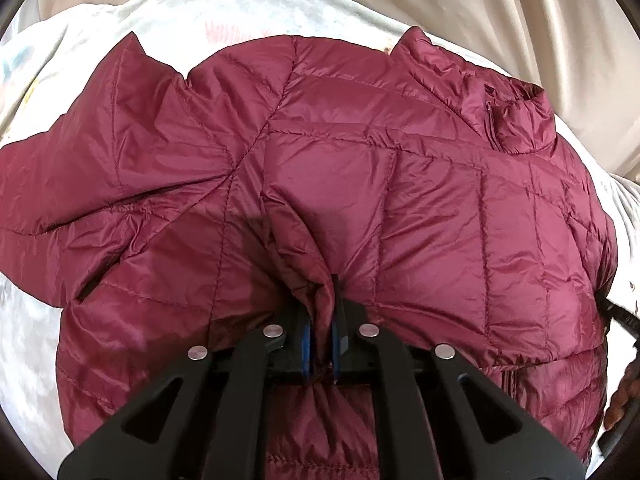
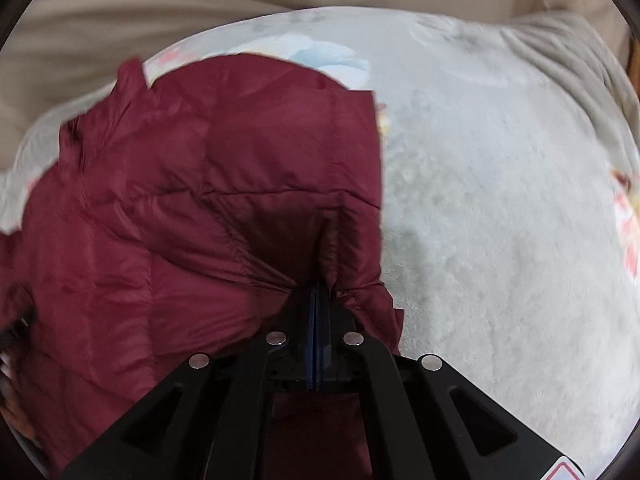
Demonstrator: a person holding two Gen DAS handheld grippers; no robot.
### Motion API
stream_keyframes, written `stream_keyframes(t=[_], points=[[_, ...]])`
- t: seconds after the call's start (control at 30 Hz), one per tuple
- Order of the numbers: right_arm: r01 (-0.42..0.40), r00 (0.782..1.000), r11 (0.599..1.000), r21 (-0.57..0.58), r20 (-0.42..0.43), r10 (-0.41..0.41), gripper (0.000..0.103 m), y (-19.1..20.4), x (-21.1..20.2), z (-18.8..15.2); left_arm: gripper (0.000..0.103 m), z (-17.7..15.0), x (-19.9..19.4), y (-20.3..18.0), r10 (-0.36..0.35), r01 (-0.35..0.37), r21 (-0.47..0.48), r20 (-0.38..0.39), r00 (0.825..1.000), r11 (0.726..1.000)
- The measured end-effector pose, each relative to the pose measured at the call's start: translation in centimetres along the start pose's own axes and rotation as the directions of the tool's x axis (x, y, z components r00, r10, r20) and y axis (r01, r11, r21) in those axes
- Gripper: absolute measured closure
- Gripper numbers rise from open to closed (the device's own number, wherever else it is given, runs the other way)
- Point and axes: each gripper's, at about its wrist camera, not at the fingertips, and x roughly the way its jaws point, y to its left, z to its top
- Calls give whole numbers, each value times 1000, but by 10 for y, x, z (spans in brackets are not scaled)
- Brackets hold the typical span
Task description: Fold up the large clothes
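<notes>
A maroon quilted puffer jacket [image 1: 340, 168] lies spread on a pale blanket, collar and zip at the upper right in the left wrist view. My left gripper [image 1: 322, 304] is shut on a pinched fold of the jacket near its lower middle. In the right wrist view the same jacket [image 2: 192, 208] fills the left half, blurred. My right gripper [image 2: 318, 292] is shut on the jacket's fabric near its right edge, fingers pressed together with cloth bunched around them.
A pale fleece blanket [image 2: 500, 208] with faint floral print covers the surface under the jacket and extends to the right. Beige curtain folds [image 1: 520, 8] hang behind. A hand and the other gripper's black part show at the right edge of the left wrist view [image 1: 624, 384].
</notes>
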Motion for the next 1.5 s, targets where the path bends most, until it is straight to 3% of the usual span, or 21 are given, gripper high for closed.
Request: stream_keyframes(t=[0.1,0.17,0.23,0.33,0.43,0.47,0.5,0.57,0.67,0.7,0.8,0.9,0.93,0.97,1.0,1.07,1.1,1.17,1.27,1.43,1.5], points=[[-61,995,998,14,86,60,103,11,-27,24,96,0,0,0,4,-4,-3,0,1000,1000],[-58,992,998,-19,113,60,103,21,-30,37,96,-2,-1,1,8,-8,1,3,1000,1000],[-16,996,998,-56,92,21,102,28,-13,47,96,-4,-2,0,14,-14,9,10,1000,1000],[-3,1000,1000,-30,-31,2,103,12,36,46,93,-8,-6,1,1,-1,9,10,1000,1000],[-28,1000,999,45,-8,28,103,-4,15,42,81,-7,-21,13,-15,15,-42,2,1000,999],[-45,999,998,50,12,44,97,-8,1,39,70,-8,-31,22,-12,13,-68,13,1000,998],[-56,998,998,33,41,55,94,-11,-21,30,52,-10,-47,33,0,3,-98,31,1000,995],[-48,996,999,-17,71,49,67,-16,-57,8,35,-19,-74,54,19,-11,-130,60,998,991],[-58,995,997,-52,84,62,35,-39,-109,-46,23,-45,-107,88,48,-40,-157,45,998,987],[-61,996,997,-48,59,64,32,-49,-122,-71,20,-56,-113,99,53,-49,-165,20,998,985],[-72,995,997,-7,-73,72,30,-76,-138,-137,20,-99,-125,140,78,-99,-205,-110,991,974],[-114,977,992,52,-175,121,30,-89,-145,-185,25,-150,-136,169,-36,-34,-318,-211,977,947],[-116,974,992,59,-189,125,30,-87,-147,-198,28,-159,-139,171,-67,-7,-339,-207,976,941],[-116,971,991,61,-205,126,32,-87,-146,-207,36,-166,-145,171,-85,14,-345,-193,978,939],[-119,967,991,54,-222,128,36,-85,-145,-217,56,-169,-148,169,-101,32,-341,-187,977,939],[-121,962,992,28,-245,124,84,-79,-145,-230,86,-173,-151,165,-177,101,-350,-194,965,931],[-112,966,993,21,-234,114,88,-76,-148,-235,93,-172,-155,162,-187,111,-348,-193,963,931],[-101,971,995,28,-217,104,97,-76,-160,-240,96,-174,-172,152,-178,118,-284,-197,964,951],[-74,972,997,22,-223,77,99,-84,-189,-254,96,-190,-196,146,-191,137,-240,-217,957,961],[3,934,1000,-13,-357,-7,99,-107,-225,-324,94,-260,-221,145,-180,106,-214,-364,914,971],[52,924,998,-24,-379,-58,95,-113,-235,-340,90,-271,-228,149,-178,90,-239,-377,909,967]])
